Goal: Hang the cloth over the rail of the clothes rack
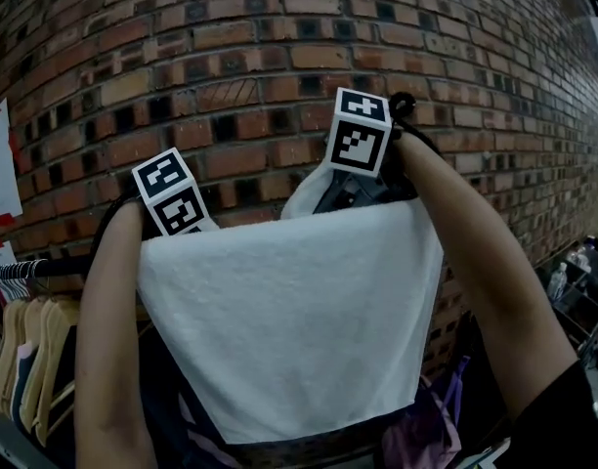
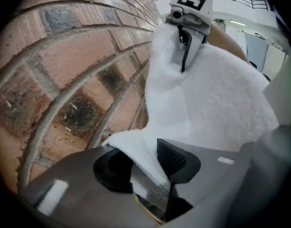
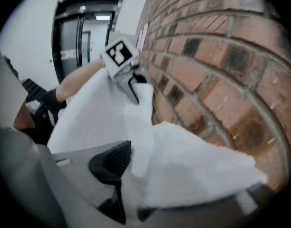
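A white cloth [image 1: 289, 320] hangs in a broad sheet in front of the brick wall, its top edge level with both grippers. The rack's dark rail [image 1: 55, 267] shows only at the left; under the cloth it is hidden. My left gripper [image 1: 177, 213] is at the cloth's top left corner, my right gripper [image 1: 353, 189] at the top right. In the left gripper view the left gripper [image 2: 143, 163] stands open with a cloth corner [image 2: 136, 146] lying loose between its jaws. The right gripper [image 3: 155, 184] is open too, and its cloth corner [image 3: 193, 170] rests on one jaw, clear of the ribbed pad [image 3: 112, 163].
The brick wall [image 1: 231, 66] stands close behind the grippers. Wooden hangers [image 1: 30, 360] with clothes hang on the rail at the left. Dark and purple garments [image 1: 426, 438] hang below the cloth. A metal cart [image 1: 582, 281] stands at the far right.
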Tool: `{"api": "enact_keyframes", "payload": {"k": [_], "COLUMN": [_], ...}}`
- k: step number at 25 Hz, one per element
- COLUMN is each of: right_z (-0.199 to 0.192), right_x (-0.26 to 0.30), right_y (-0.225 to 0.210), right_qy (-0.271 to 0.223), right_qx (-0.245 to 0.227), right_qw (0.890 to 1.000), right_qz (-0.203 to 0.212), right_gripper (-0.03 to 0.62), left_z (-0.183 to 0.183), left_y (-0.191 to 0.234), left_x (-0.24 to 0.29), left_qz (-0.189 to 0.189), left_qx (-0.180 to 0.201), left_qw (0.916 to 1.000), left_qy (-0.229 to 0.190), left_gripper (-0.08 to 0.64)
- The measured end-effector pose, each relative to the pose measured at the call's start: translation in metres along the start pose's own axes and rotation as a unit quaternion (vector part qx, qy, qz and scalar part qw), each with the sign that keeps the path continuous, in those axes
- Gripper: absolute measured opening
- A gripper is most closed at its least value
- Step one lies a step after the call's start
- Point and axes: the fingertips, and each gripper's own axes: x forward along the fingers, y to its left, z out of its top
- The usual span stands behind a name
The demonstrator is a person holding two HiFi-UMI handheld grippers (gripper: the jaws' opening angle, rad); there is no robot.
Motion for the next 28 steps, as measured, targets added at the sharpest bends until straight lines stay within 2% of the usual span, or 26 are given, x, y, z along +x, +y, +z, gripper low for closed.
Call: {"api": "enact_keyframes", "payload": {"k": [2,4,6,7,9,14,19,21,23,24,26,27,28], "right_z": [-0.01,-0.013,0.001,0.003,0.001,0.011,-0.001,-0.004,0.009,0.002,-0.03,-0.033,-0.026], "right_x": [0.001,-0.002,-0.011,-0.015,-0.017,-0.032,-0.041,-0.045,-0.057,-0.059,-0.05,-0.045,-0.042], "right_y": [-0.001,0.001,0.009,0.01,0.009,0.009,0.004,0.0,-0.003,-0.011,-0.03,-0.034,-0.033], "right_qy": [0.03,0.038,-0.004,-0.012,0.001,-0.065,-0.07,-0.065,-0.112,-0.092,0.032,0.049,0.027], "right_qx": [-0.004,-0.01,-0.01,-0.005,-0.015,-0.007,0.012,-0.004,0.0,0.007,-0.017,-0.027,-0.026], "right_qw": [1.0,0.999,1.0,1.0,1.0,0.998,0.997,0.997,0.992,0.993,0.988,0.986,0.987], "right_qz": [-0.006,-0.005,0.015,0.012,0.003,0.003,-0.016,-0.036,-0.05,-0.078,-0.147,-0.158,-0.155], "right_gripper": [0.196,0.195,0.196,0.195,0.195,0.195,0.195,0.195,0.195,0.195,0.195,0.195,0.195], "left_z": [-0.001,-0.003,-0.004,-0.004,-0.005,-0.013,-0.015,-0.013,-0.012,-0.012,-0.013,-0.014,-0.014], "left_y": [0.001,0.0,-0.002,-0.001,0.003,0.004,0.005,0.008,0.01,0.011,0.011,0.01,0.008], "left_x": [0.0,0.0,0.001,0.001,-0.001,0.0,-0.001,-0.003,-0.003,-0.002,-0.002,-0.003,-0.005], "left_qz": [0.002,-0.001,-0.005,-0.003,0.008,0.016,0.017,0.028,0.035,0.037,0.039,0.041,0.043], "left_qx": [-0.005,-0.011,-0.016,-0.016,-0.016,-0.021,-0.03,-0.017,-0.007,-0.004,-0.003,-0.005,-0.006], "left_qw": [1.0,0.9999,0.9999,0.9999,0.9998,0.9996,0.9993,0.9994,0.9993,0.9992,0.999,0.9989,0.9988], "left_qy": [-0.002,0.0,0.001,0.002,0.002,0.011,0.012,0.01,0.013,0.018,0.022,0.021,0.021], "left_gripper": [0.155,0.156,0.155,0.156,0.156,0.156,0.16,0.158,0.158,0.158,0.158,0.158,0.158]}}
